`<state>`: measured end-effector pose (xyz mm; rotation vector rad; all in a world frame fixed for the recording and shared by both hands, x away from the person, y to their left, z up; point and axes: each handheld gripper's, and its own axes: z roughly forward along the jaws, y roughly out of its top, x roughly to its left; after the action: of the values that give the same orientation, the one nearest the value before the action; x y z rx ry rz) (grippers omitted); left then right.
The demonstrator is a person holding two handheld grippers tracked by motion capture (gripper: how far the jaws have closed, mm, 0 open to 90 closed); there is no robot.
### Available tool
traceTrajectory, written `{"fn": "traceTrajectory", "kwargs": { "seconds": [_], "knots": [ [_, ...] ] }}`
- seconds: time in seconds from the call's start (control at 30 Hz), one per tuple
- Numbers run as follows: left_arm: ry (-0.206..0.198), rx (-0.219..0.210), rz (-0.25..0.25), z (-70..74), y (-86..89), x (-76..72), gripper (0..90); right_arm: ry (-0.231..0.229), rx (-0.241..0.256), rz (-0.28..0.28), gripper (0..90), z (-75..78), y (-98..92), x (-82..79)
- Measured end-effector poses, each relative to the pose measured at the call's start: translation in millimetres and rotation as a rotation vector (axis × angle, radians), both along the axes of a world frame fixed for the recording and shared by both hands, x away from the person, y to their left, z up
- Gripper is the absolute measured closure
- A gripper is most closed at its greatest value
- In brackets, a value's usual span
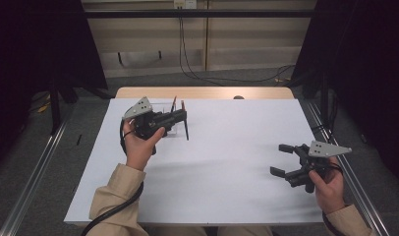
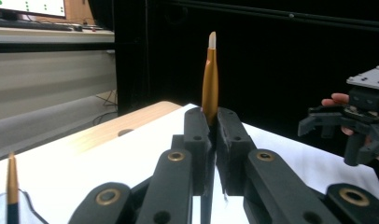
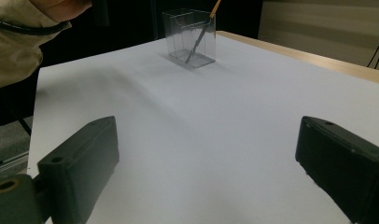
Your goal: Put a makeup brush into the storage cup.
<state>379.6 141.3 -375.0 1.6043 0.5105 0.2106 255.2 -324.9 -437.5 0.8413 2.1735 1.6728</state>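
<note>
While pinched upright in left tool [image 2: 210, 140], slim gold-handled brush [image 2: 210, 79].

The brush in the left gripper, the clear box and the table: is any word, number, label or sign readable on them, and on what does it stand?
No readable text.
Brush held in the left gripper: gold handle, a small orange mark near its tip, too small to read.
Clear box: no label visible.
White table: no print visible.
Right gripper: grey plate with holes, no writing.

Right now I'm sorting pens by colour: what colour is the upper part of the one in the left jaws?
Golden orange pen, pale tip; left gripper view.
</note>
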Motion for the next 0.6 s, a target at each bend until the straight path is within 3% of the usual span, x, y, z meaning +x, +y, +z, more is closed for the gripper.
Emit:
{"fn": "traceTrajectory", "kwargs": {
  "seconds": [0.6],
  "knots": [
    [-0.005, 0.013, 0.094, 10.9, 13.2, 24.8, 83.8, -0.002, -0.004, 0.006, 5.4, -0.6, 0.3, 0.6]
  ]
}}
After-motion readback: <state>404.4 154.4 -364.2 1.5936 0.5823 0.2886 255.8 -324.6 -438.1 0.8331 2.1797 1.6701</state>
